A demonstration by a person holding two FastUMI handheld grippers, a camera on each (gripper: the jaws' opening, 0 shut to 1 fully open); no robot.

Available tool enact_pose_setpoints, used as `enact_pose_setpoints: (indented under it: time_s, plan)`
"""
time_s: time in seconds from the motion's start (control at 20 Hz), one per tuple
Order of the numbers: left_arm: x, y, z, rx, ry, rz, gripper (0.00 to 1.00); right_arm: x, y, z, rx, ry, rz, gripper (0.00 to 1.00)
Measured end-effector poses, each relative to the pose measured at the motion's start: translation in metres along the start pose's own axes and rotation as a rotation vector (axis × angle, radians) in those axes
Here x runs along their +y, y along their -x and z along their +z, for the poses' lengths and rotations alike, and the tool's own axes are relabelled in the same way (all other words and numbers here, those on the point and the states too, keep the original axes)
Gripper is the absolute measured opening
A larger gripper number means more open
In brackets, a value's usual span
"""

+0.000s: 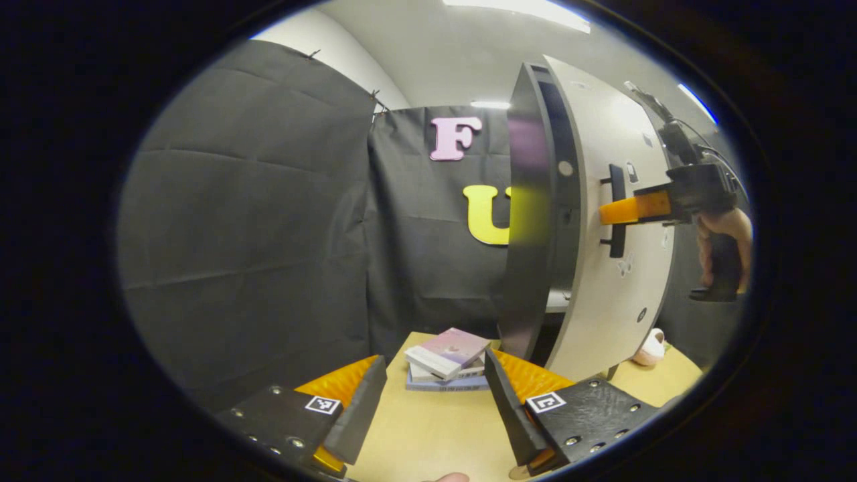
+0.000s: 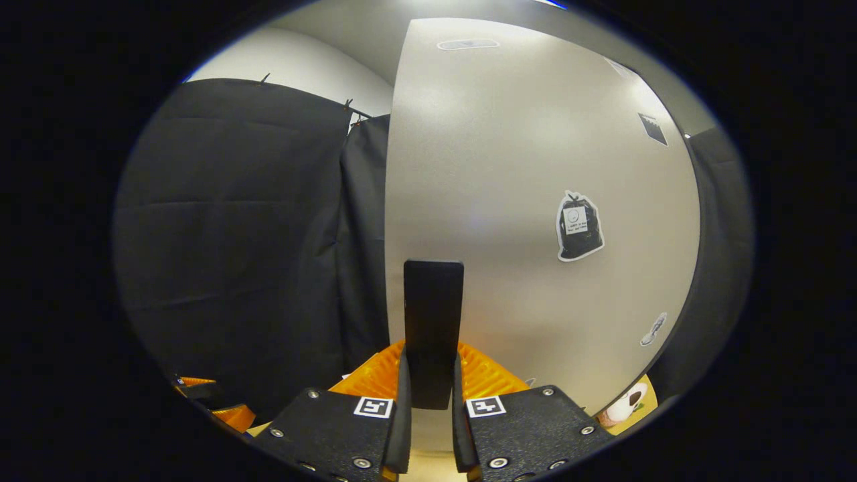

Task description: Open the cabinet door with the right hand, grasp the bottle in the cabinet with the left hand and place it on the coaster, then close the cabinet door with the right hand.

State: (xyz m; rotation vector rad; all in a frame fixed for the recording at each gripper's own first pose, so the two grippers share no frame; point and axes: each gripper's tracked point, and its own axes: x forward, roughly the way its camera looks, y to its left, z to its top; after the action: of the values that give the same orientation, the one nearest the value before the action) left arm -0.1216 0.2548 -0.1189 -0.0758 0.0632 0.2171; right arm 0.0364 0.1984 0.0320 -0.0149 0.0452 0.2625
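Observation:
The cabinet [image 1: 527, 221] stands on the table [image 1: 428, 435], its pale door [image 1: 602, 314] swung a little ajar. My right gripper [image 1: 619, 213] is shut on the black vertical door handle [image 1: 616, 248], with a hand [image 1: 726, 234] behind it. In the right gripper view, the handle [image 2: 433, 301] stands clamped between both fingers of my right gripper [image 2: 432, 378], against the door [image 2: 509, 154]. My left gripper [image 1: 435, 408] hangs open over the table in front of the cabinet, nothing between its fingers. The narrow gap shows a shelf edge [image 1: 557, 302]; what is inside is hidden.
A stack of books [image 1: 447, 358] lies on the table left of the cabinet's base. A small white and pink object [image 1: 649, 348] sits by the door's far side, also seen as a small object [image 2: 626, 405]. Stickers [image 2: 579, 227] dot the door. Black cloth walls stand behind.

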Motion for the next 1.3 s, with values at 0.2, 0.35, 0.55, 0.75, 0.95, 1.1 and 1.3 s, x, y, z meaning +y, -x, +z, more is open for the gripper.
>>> enact_pose_setpoints:
  time_s: [0.2, 0.35, 0.55, 0.75, 0.95, 1.1, 1.3]
  plan:
    - [-0.012, 0.012, -0.001, -0.002, 0.004, 0.011, 0.84, -0.001, 0.032, 0.001, 0.011, 0.001, 0.032, 0.26]
    - [-0.024, 0.03, -0.006, 0.018, -0.009, 0.031, 0.85, -0.004, 0.053, 0.001, 0.025, -0.005, 0.097, 0.26]
    - [-0.05, 0.057, 0.009, -0.001, -0.038, 0.059, 0.85, -0.015, 0.069, -0.001, 0.039, 0.012, 0.177, 0.26]
    - [-0.095, 0.082, 0.013, -0.009, -0.052, 0.053, 0.85, -0.036, 0.092, -0.001, 0.068, -0.015, 0.226, 0.25]
    - [-0.134, 0.102, 0.01, 0.004, -0.083, 0.049, 0.84, -0.062, 0.115, -0.002, 0.071, -0.009, 0.254, 0.26]
    - [-0.164, 0.118, 0.012, 0.003, -0.081, 0.043, 0.84, -0.085, 0.134, -0.003, 0.079, -0.032, 0.247, 0.26]
    - [-0.202, 0.132, 0.015, 0.01, -0.085, 0.017, 0.84, -0.111, 0.157, -0.006, 0.068, -0.041, 0.191, 0.25]
